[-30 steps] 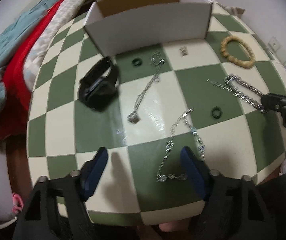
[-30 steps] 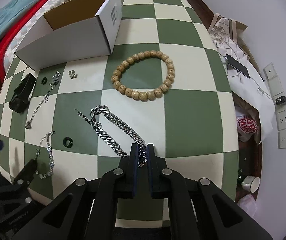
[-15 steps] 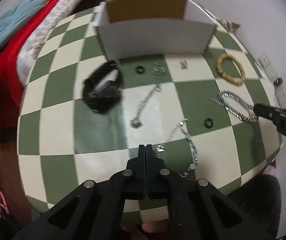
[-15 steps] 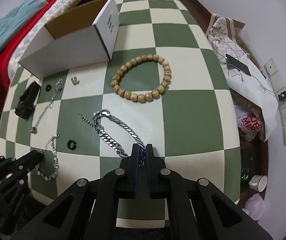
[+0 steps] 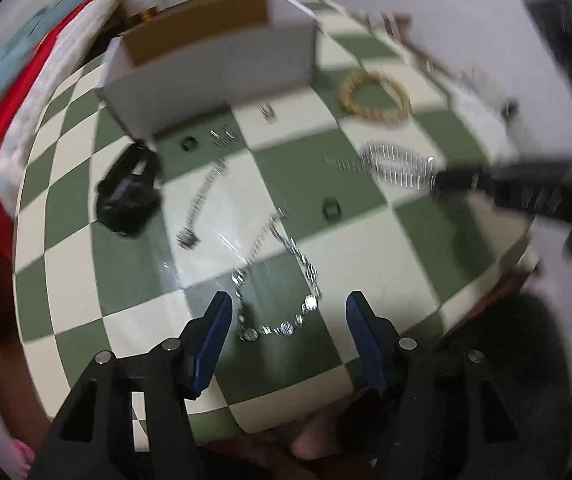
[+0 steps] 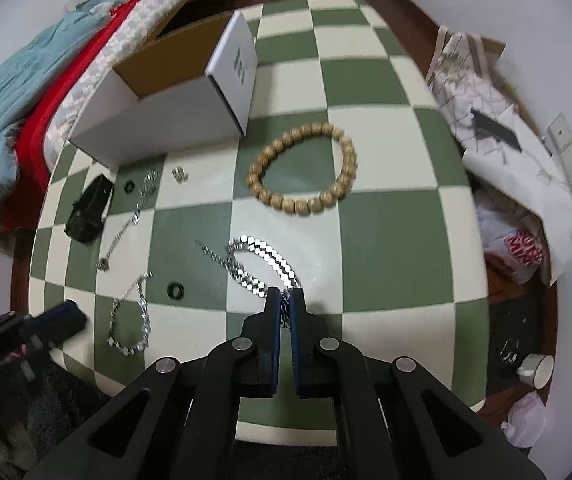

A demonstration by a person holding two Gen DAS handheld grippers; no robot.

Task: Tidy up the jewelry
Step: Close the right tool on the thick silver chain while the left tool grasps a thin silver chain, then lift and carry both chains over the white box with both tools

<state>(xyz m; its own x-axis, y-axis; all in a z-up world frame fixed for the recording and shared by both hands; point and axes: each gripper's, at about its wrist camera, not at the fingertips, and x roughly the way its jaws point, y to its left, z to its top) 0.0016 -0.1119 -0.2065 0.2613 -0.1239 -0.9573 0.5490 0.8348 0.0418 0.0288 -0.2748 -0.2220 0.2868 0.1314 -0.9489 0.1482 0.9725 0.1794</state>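
Observation:
My right gripper (image 6: pixel 285 300) is shut on the near end of a heavy silver curb chain (image 6: pixel 264 260) that lies on the green-and-cream checked table (image 6: pixel 390 236); the chain also shows in the left wrist view (image 5: pixel 394 164). My left gripper (image 5: pixel 288 312) is open, its blue pads either side of a thin beaded silver bracelet (image 5: pixel 282 292), also seen in the right wrist view (image 6: pixel 134 320). A wooden bead bracelet (image 6: pixel 306 172), a black watch (image 6: pixel 88 208), a thin chain (image 6: pixel 126 228), two dark rings (image 6: pixel 175 290) and small earrings (image 6: pixel 180 174) lie around.
An open white cardboard box (image 6: pixel 174 108) stands at the back of the table. Bedding in red and blue (image 6: pixel 14 92) lies left of it. Bags and papers (image 6: pixel 506 184) sit off the table's right edge. The left wrist view is motion-blurred.
My left gripper was open, shut half a second ago, and is open again around the thin bracelet. My right gripper stays shut on the curb chain, which has shifted slightly.

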